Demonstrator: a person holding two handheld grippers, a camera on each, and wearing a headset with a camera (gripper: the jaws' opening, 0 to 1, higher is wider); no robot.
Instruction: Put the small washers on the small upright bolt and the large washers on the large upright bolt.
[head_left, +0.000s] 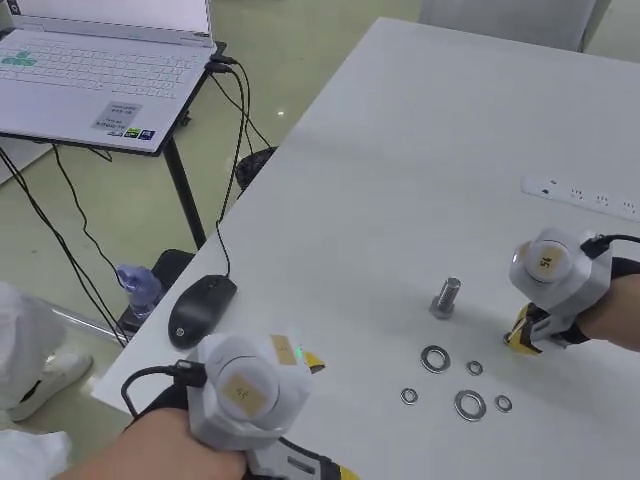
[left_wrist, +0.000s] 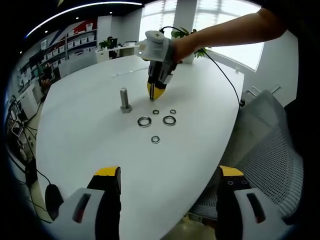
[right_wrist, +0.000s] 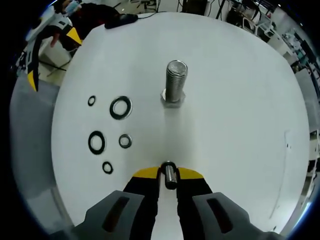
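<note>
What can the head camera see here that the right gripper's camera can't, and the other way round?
Head view: a laptop on a stand, with a bottle lower down beside it. Right gripper view: a small bolt clamped in the right gripper. Shared: the large upright bolt and five loose washers on the white table.

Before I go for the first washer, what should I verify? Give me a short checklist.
1. Check the large bolt stands upright on the table: ok.
2. Check the small bolt stands free: not ok, clamped in the right tongs.
3. Check its base touches the table: cannot tell.
4. Check the left tongs are open and empty: ok.
5. Check the five washers lie flat and apart: ok.
</note>
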